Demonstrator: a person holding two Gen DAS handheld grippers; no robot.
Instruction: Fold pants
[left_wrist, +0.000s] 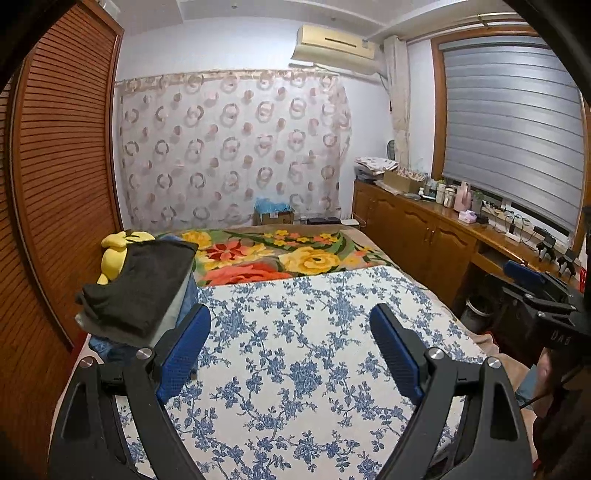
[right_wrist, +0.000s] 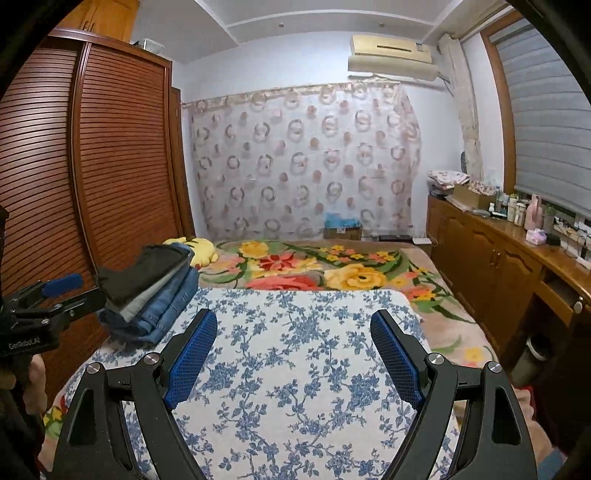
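A stack of folded pants (left_wrist: 140, 288) lies at the left side of the bed, black pair on top, grey and blue denim beneath; the same pants stack (right_wrist: 155, 288) shows in the right wrist view. My left gripper (left_wrist: 291, 347) hovers open over the blue-flowered white cloth (left_wrist: 314, 354), just right of the stack, nothing between its blue pads. My right gripper (right_wrist: 293, 350) is open too, above the flowered cloth (right_wrist: 295, 369), empty. Each gripper appears at the edge of the other's view: the right gripper (left_wrist: 535, 291) and the left gripper (right_wrist: 55, 295).
A yellow plush toy (left_wrist: 116, 249) lies behind the stack. A bright floral blanket (left_wrist: 288, 254) covers the far half of the bed. A slatted wooden wardrobe (left_wrist: 59, 184) stands at the left; a wooden cabinet (left_wrist: 417, 236) with bottles and cables runs along the right.
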